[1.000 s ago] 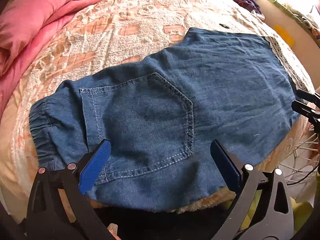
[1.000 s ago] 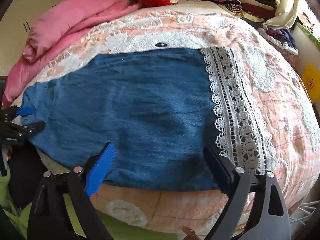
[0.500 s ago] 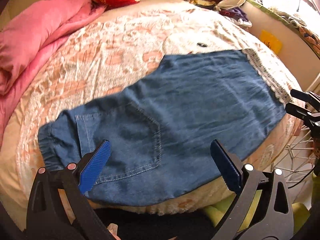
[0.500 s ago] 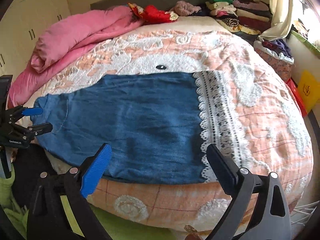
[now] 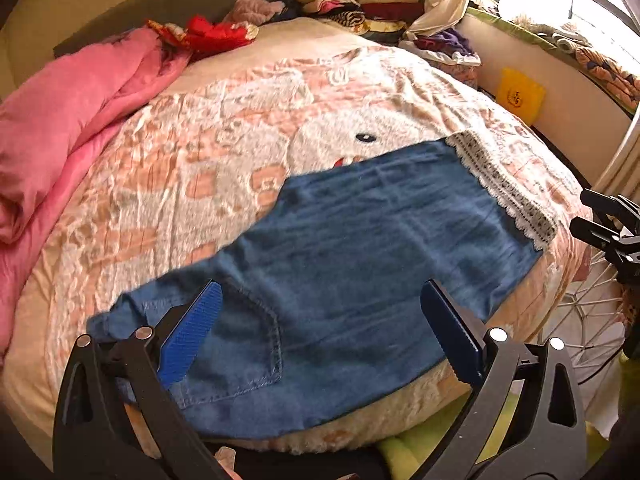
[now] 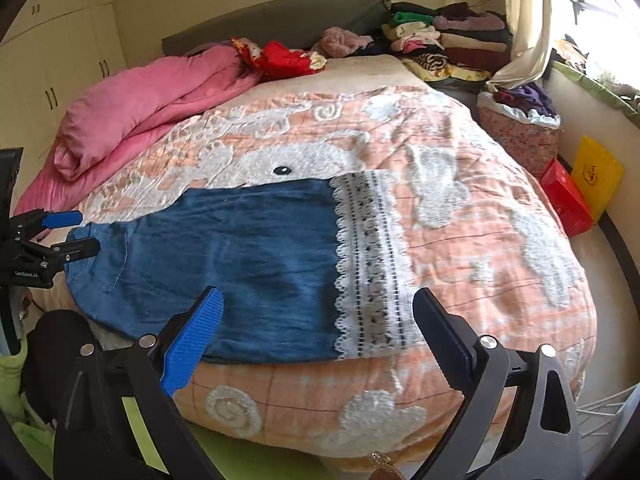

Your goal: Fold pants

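Observation:
Blue denim pants (image 5: 352, 264) lie flat on the bed, folded lengthwise, back pocket (image 5: 248, 344) up and waistband at the left. A white lace hem (image 6: 372, 264) trims the leg ends at the right. My left gripper (image 5: 320, 320) hovers open above the pocket end, near the bed's front edge, holding nothing. My right gripper (image 6: 316, 328) hangs open over the leg end by the lace, also empty. Each gripper shows at the other view's edge: the right gripper (image 5: 600, 216) and the left gripper (image 6: 68, 232).
A pink quilt (image 6: 152, 108) lies along the bed's left side. Stacked folded clothes (image 6: 448, 40) and a red garment (image 6: 284, 58) sit at the head. A laundry basket (image 6: 520, 128), a red box (image 6: 566, 200) and a yellow box (image 6: 596, 176) stand at the right. A white wire rack (image 5: 584, 320) stands beside the bed.
Both grippers have pulled back and up from the pants, so more of the bed and room shows. The pants stay flat where they lay.

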Demonstrator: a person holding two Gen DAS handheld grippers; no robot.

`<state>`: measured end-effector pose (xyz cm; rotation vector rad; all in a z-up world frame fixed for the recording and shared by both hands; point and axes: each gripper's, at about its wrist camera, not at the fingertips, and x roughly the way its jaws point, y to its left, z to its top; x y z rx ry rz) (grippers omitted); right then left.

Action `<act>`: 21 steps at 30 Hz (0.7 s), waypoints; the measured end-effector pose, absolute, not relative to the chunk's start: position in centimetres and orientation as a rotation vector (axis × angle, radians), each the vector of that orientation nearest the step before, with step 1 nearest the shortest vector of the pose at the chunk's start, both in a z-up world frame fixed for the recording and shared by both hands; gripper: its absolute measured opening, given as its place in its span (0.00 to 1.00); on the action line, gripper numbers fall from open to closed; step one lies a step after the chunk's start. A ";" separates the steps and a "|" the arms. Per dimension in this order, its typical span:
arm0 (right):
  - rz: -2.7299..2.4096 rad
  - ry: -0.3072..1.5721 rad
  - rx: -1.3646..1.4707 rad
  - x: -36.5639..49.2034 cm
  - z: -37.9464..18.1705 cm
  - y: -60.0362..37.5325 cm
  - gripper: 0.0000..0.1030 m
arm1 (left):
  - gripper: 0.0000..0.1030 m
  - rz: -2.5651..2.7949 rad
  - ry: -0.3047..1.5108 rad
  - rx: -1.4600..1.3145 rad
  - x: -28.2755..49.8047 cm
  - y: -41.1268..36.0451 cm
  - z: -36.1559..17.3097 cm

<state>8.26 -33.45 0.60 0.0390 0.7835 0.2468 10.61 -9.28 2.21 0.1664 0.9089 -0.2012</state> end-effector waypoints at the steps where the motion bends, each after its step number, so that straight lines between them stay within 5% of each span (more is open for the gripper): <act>1: 0.242 0.780 0.042 8.2 0.7 -33.7 0.92 | 0.91 -0.208 0.903 0.172 10.8 -9.7 2.5; 21: 0.185 0.824 0.115 8.0 -2.1 -37.2 0.92 | 0.91 -0.371 0.871 0.206 16.3 -17.5 3.3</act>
